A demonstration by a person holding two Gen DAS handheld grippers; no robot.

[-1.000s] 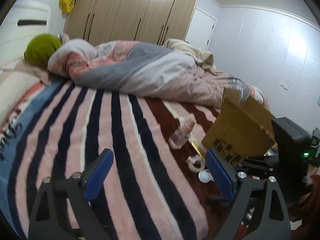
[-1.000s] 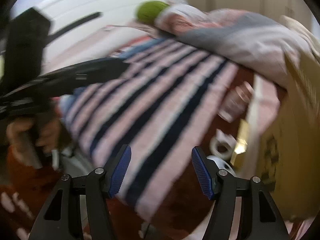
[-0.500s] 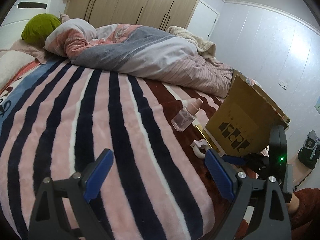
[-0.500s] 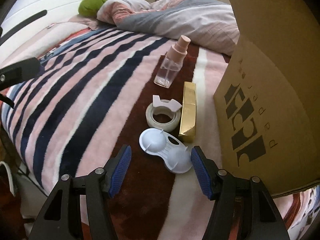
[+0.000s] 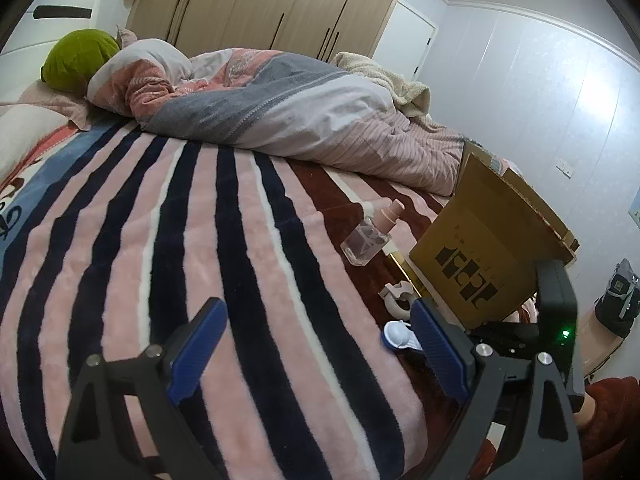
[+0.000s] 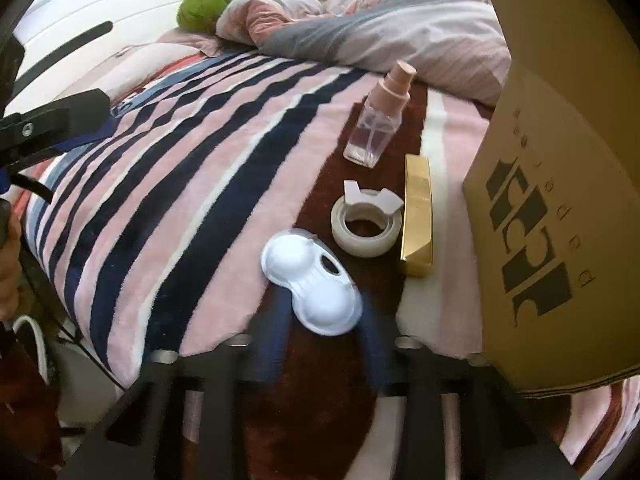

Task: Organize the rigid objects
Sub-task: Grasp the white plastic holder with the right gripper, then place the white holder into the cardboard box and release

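Bed with pink, navy and maroon striped plush blanket (image 6: 192, 184) carries all task items near its right edge. Brown printed cardboard box (image 6: 560, 184) stands upright beside them. Clear square spray bottle with pink pump cap (image 6: 378, 120) stands farthest up the bed; gold rectangular bar-shaped box (image 6: 418, 216) lies alongside the carton, just beside the translucent tape roll with white cutter (image 6: 366, 222). White two-lobed plastic shell (image 6: 312, 282) lies nearest the right hand-held gripper (image 6: 322, 344), whose blurred blue fingers (image 6: 276, 336) flank it; whether they grasp it cannot be told. Left hand-held gripper (image 5: 316, 360) hovers spread wide, holding nothing.
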